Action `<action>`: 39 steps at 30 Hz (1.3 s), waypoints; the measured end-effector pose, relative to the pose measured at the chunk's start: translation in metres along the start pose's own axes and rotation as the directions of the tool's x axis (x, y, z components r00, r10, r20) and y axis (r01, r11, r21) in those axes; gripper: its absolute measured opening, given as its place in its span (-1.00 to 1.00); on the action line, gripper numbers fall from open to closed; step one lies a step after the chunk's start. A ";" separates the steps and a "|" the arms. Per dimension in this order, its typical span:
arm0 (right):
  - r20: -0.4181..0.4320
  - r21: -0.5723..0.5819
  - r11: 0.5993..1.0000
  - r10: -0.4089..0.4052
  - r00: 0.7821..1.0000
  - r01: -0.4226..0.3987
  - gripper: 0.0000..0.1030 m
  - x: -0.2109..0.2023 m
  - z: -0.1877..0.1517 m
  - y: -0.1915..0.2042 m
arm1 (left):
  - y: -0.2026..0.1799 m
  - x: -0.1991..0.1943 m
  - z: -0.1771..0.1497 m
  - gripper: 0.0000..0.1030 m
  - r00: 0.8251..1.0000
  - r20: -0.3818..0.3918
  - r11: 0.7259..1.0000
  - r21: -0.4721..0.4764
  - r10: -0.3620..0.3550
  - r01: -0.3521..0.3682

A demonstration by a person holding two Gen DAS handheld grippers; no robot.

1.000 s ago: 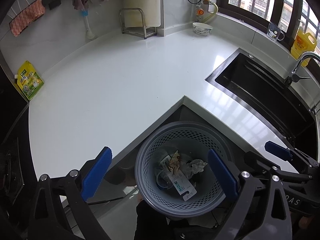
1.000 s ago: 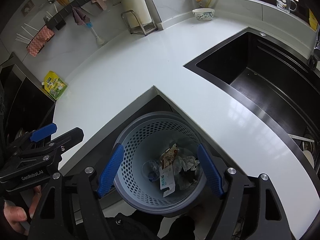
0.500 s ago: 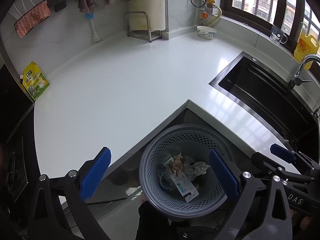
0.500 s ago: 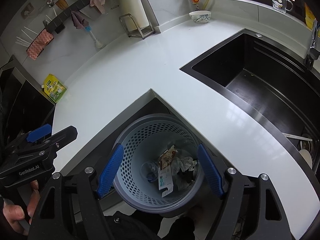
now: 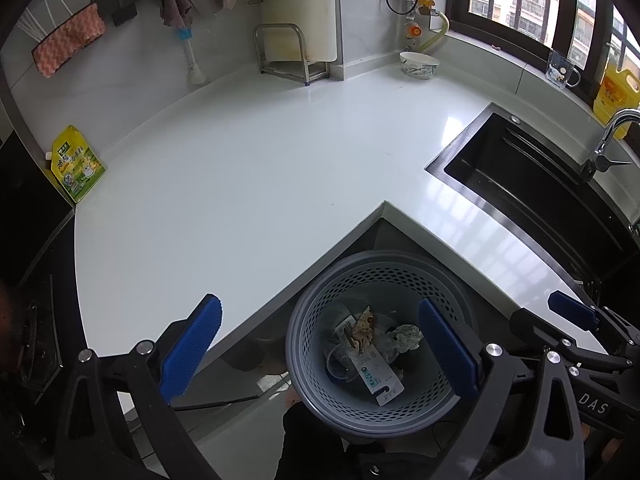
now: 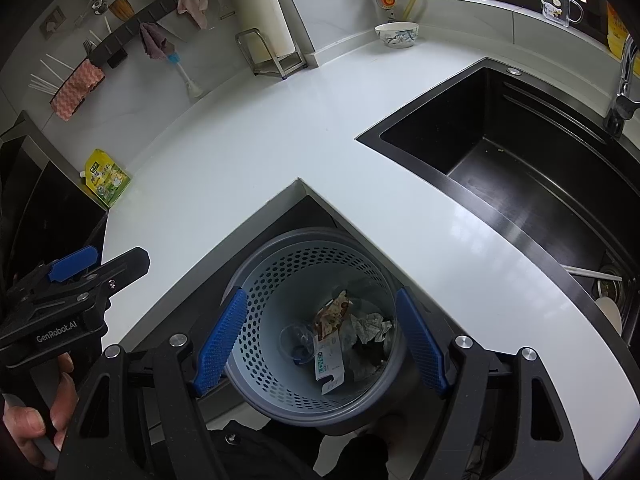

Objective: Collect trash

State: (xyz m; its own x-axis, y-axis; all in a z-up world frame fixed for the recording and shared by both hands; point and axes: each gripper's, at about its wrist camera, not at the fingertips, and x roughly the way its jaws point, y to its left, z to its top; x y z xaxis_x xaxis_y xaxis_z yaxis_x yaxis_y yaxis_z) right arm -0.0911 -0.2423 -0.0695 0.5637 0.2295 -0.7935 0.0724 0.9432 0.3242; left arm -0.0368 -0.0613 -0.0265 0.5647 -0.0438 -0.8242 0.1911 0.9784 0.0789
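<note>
Two tools hang over the basket [image 5: 382,264], and neither carries anything: I read the left tool [image 5: 320,350] with its blue pads spread wide apart, and the right tool [image 6: 320,342] likewise spread, nothing between them. The trash [image 5: 370,346] sits at the bottom of the perforated basket on the floor, tucked into the inner corner of the white counter [image 5: 248,184]: a printed card, a crumpled paper, a torn brown wrapper, a clear plastic cup.

My worry is what I take for trash next. The counter looks bare apart from a yellow-green pouch [image 5: 76,164] at its far left edge and a bowl [image 5: 419,65] near the window. Grabbing either by mistake would bin something that may be in use. I cannot tell whether the pouch is empty.

The other risk is the two tools themselves: they hang just beside each other, and swinging one across could knock the other, or clip the basket rim and tip it.
</note>
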 end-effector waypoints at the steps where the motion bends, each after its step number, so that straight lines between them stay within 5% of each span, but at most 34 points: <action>1: 0.000 -0.001 1.000 0.001 1.000 -0.001 0.42 0.000 0.000 0.000 | 0.000 0.000 0.000 0.88 1.000 -0.001 1.000 -0.001 0.001 -0.001; 39: -0.014 -0.008 1.000 -0.012 1.000 0.012 0.42 0.006 -0.001 0.006 | 0.000 0.007 -0.003 0.88 0.999 -0.041 0.999 -0.033 0.021 -0.022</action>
State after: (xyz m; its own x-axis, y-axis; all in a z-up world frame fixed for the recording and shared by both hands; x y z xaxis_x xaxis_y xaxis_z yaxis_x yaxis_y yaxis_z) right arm -0.0883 -0.2350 -0.0726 0.5513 0.2214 -0.8044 0.0723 0.9479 0.3104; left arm -0.0353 -0.0605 -0.0341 0.5350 -0.0148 -0.8447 0.1518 0.9853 0.0788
